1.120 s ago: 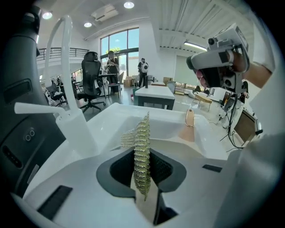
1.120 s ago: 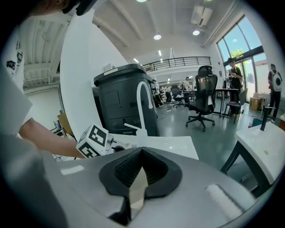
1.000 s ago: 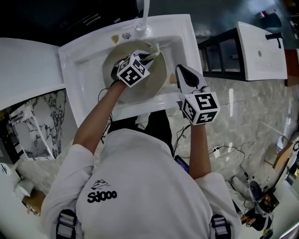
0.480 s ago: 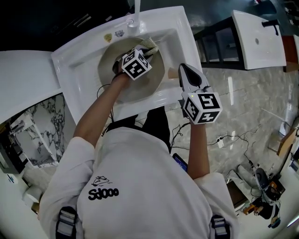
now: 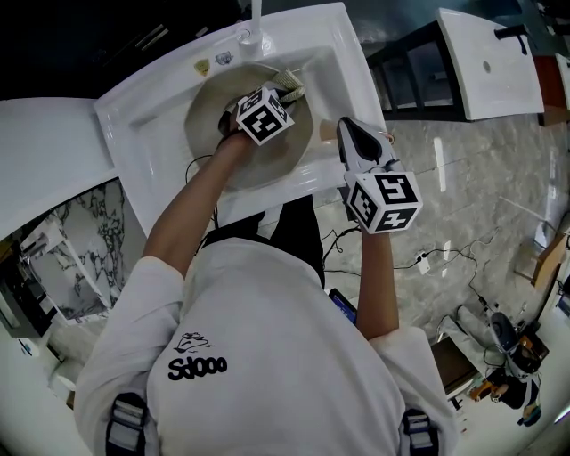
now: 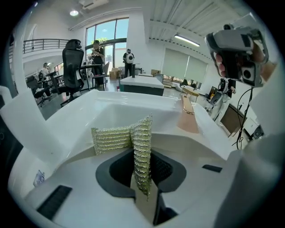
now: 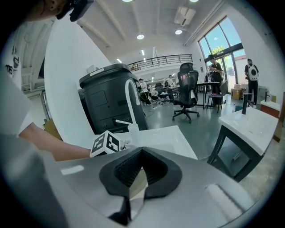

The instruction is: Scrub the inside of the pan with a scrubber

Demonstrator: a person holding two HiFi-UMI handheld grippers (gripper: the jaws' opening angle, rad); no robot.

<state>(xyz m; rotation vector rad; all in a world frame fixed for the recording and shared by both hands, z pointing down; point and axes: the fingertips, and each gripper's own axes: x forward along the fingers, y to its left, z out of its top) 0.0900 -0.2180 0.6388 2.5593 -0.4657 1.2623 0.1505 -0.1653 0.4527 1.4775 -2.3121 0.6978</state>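
Note:
A round cream pan [image 5: 203, 116] lies in the white sink [image 5: 142, 116]. My left gripper [image 5: 278, 96] is over the pan's far right part, shut on a gold mesh scrubber [image 5: 290, 86]. In the left gripper view the scrubber [image 6: 133, 138] stands folded between the jaws of that gripper [image 6: 143, 178]. The pan's tan handle [image 5: 327, 131] points right over the sink's edge and also shows as a tan handle [image 6: 189, 119] in the left gripper view. My right gripper [image 5: 346, 132] is at the handle's end, and in its own view the right gripper [image 7: 138, 178] is shut on a thin cream piece.
A faucet [image 5: 254, 22] rises at the sink's far edge. A white counter [image 5: 44, 151] adjoins the sink on the left. To the right stand a black frame [image 5: 419, 71] and a second white basin [image 5: 490, 62]. Cables [image 5: 445, 267] lie on the marble floor.
My left gripper has slid with the scrubber from the pan's middle toward its far right rim. The right gripper has stayed at the handle.

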